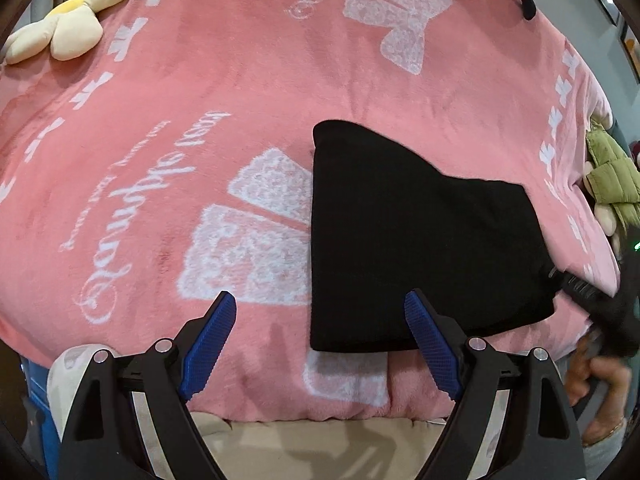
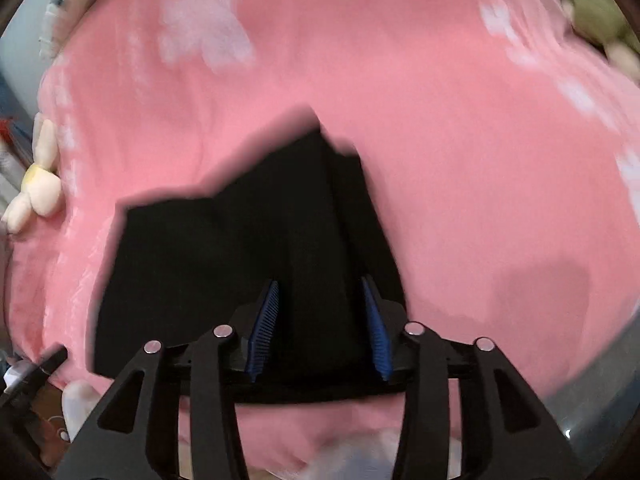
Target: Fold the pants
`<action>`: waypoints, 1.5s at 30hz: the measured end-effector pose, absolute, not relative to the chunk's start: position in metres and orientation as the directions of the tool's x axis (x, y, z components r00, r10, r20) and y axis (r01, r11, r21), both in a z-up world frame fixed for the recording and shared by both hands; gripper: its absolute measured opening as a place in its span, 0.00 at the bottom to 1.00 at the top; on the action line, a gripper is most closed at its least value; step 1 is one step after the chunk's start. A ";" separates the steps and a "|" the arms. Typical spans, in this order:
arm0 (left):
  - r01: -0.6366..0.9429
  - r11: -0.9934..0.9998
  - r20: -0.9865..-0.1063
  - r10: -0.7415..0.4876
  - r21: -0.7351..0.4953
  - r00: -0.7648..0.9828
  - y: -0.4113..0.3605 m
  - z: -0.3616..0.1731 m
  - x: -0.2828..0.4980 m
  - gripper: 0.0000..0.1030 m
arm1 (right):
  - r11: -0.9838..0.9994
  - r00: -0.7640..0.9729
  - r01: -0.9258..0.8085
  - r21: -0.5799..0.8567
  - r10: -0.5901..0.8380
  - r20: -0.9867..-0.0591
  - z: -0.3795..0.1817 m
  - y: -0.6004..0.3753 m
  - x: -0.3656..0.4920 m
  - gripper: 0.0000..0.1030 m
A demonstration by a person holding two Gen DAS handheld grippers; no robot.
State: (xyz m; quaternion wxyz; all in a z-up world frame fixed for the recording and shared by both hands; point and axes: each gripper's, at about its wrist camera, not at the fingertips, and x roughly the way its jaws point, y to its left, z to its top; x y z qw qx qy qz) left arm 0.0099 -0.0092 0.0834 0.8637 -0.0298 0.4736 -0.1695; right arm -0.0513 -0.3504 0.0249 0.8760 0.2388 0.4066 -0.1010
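Observation:
The black pants (image 1: 416, 240) lie folded into a compact bundle on a pink blanket (image 1: 208, 80). My left gripper (image 1: 320, 312) is open and empty, held above the blanket just left of the bundle's near edge. My right gripper (image 2: 320, 300) is open, its blue pads (image 2: 266, 320) standing on either side of a raised fold of the pants (image 2: 224, 256) without pinching it. The right gripper's black body also shows in the left wrist view (image 1: 592, 292), at the bundle's right edge. The right wrist view is blurred.
A cream and yellow flower plush (image 1: 68, 20) lies at the blanket's far left. A green plush (image 1: 612, 176) sits at the right edge. The blanket's near edge hangs over a beige surface (image 1: 320, 440).

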 end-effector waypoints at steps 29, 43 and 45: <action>0.401 0.907 -0.830 -0.322 -0.131 0.456 -0.074 0.058 0.026 0.86 | 0.903 0.669 0.347 0.251 -0.051 -0.742 0.056 -0.362 0.025 0.25; 0.315 0.919 -0.871 -0.344 -0.235 0.351 -0.069 0.031 0.053 0.89 | 0.819 0.636 0.391 0.420 0.090 -0.767 0.013 -0.346 -0.053 0.71; 0.288 0.902 -0.861 -0.406 -0.323 0.307 -0.065 0.021 0.062 0.89 | 0.801 0.640 0.389 0.456 0.122 -0.759 0.008 -0.347 -0.049 0.72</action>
